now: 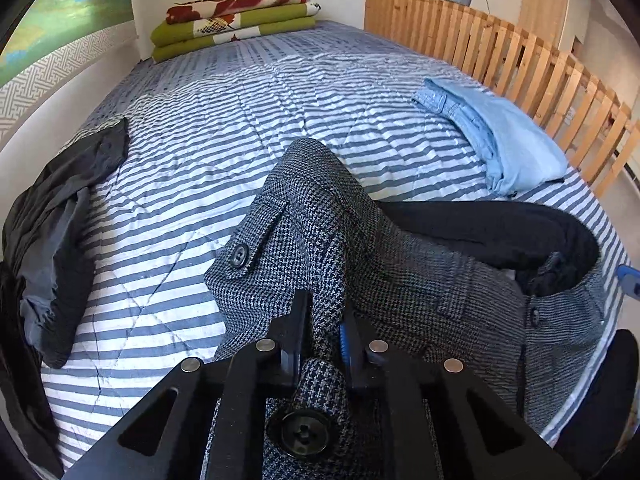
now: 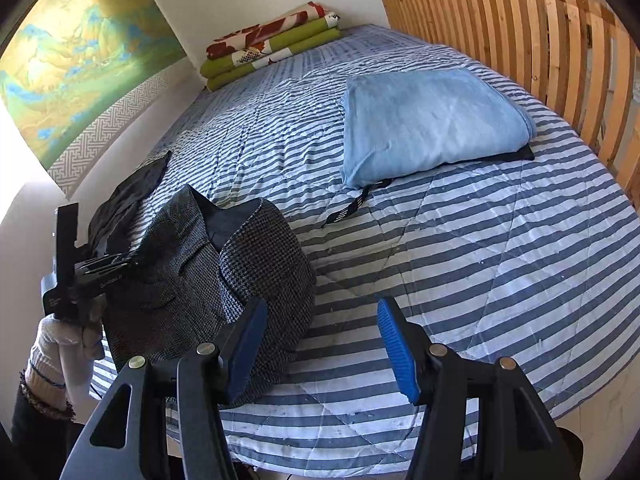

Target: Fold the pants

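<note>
Grey houndstooth pants (image 1: 304,220) lie bunched on the striped bedspread (image 1: 192,128), waistband and dark lining up, a buttoned flap on the left. My left gripper (image 1: 324,312) is shut on a fold of this cloth near the waistband, with a black button just behind the jaws. In the right wrist view the same pants (image 2: 240,264) sit at lower left, and the left gripper (image 2: 132,260), held by a gloved hand (image 2: 60,344), bites their far edge. My right gripper (image 2: 320,320) hangs open over the bedspread (image 2: 480,260), its left pad beside the pants' near edge, nothing between the pads.
Folded light blue pants (image 1: 500,136) (image 2: 424,120) lie at the right by a wooden slatted rail (image 1: 500,48) (image 2: 540,32). A dark crumpled garment (image 1: 60,208) (image 2: 132,188) lies at the left edge. A folded green and red blanket (image 1: 236,20) (image 2: 272,48) sits at the far end.
</note>
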The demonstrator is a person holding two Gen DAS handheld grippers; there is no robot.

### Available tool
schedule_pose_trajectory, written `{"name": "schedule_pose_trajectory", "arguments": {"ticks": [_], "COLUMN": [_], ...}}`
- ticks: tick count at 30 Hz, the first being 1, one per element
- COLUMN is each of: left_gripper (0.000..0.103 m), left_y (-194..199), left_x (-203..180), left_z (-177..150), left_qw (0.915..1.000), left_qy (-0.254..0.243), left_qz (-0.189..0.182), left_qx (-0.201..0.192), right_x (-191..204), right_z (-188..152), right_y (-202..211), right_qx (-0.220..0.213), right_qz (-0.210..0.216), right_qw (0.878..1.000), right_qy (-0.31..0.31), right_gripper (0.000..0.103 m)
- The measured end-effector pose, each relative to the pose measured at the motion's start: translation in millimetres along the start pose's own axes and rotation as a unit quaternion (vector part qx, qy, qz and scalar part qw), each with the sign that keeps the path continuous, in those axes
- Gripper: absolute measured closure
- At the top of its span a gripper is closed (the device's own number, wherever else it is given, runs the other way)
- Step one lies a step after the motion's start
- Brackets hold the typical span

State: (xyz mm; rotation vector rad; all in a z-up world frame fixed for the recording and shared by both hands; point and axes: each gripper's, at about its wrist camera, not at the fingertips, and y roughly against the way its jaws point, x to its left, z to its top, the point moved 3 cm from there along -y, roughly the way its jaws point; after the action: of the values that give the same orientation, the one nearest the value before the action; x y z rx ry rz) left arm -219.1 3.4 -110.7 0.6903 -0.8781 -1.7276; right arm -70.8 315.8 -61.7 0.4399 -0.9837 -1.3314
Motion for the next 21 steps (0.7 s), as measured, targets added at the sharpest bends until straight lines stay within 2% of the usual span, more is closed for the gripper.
{"name": "schedule_pose_trajectory", "arguments": {"ticks": [3,5,7,10,14,16,18,19,20,21], "left_gripper": [0.09,0.092,0.093,0.094,0.094,0.093,0.084,0.064,0.039,0.033], "left_y": [44,72,95,106,82,82,94,98,103,105], "left_x": [27,56,89,142,203,213,209,201,193,179], "left_z": [-14,-29,-48,-82,-123,-133,-133,-129,-124,-118], "left_qw": [0.9975,0.9922,0.9868,0.9822,0.9723,0.9697,0.972,0.9755,0.9792,0.9825], "left_qy": [0.054,0.102,0.138,0.18,0.223,0.236,0.23,0.214,0.194,0.173], "left_qz": [-0.037,-0.058,-0.063,-0.016,0.069,0.06,0.047,0.047,0.052,0.058], "left_qx": [-0.027,-0.044,-0.056,-0.049,0.016,0.016,-0.007,-0.017,-0.025,-0.036], "right_x": [2,6,14,26,46,54,59,60,61,60], "right_z": [4,7,9,14,20,22,24,24,25,26], "right_y": [0,0,-3,-11,-28,-37,-45,-49,-52,-54], "right_qx": [0.0,-0.001,-0.001,0.004,0.014,0.019,0.024,0.026,0.027,0.028], "right_qz": [-0.001,0.002,0.006,0.02,0.037,0.039,0.041,0.041,0.039,0.037], "right_qw": [1.0,1.0,0.999,0.999,0.997,0.996,0.995,0.994,0.994,0.994], "right_qy": [0.008,0.019,0.032,0.047,0.072,0.081,0.09,0.096,0.101,0.104], "right_gripper": [0.049,0.049,0.049,0.049,0.05,0.05,0.049,0.049,0.049,0.049]}}
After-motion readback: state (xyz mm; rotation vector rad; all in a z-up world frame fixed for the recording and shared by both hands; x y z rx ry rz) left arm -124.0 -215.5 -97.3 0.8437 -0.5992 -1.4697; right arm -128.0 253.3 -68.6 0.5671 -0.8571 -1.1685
